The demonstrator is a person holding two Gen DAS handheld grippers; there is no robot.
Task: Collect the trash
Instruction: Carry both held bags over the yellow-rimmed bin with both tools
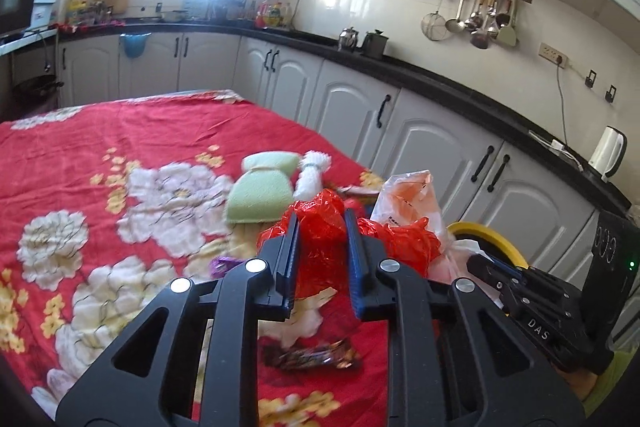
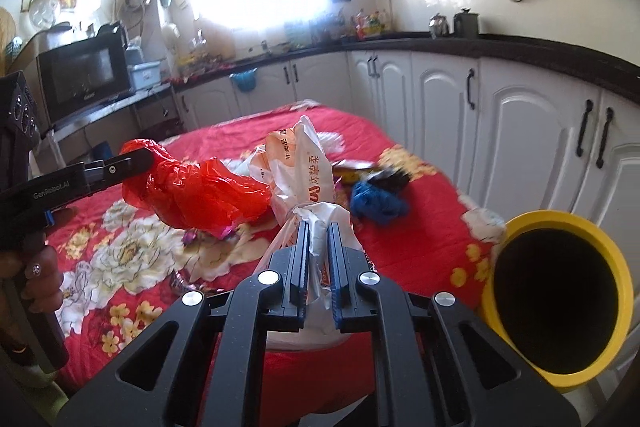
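Note:
My left gripper is shut on a crumpled red plastic bag and holds it above the table; the bag also shows in the right wrist view, pinched by the left gripper. My right gripper is shut on a white and orange plastic bag, which also shows in the left wrist view. A yellow-rimmed bin stands at the table's right edge, just right of my right gripper; its rim shows in the left wrist view.
The table has a red floral cloth. On it lie a green sponge, a white brush, a brown wrapper, a purple wrapper and a blue crumpled item. White cabinets run behind.

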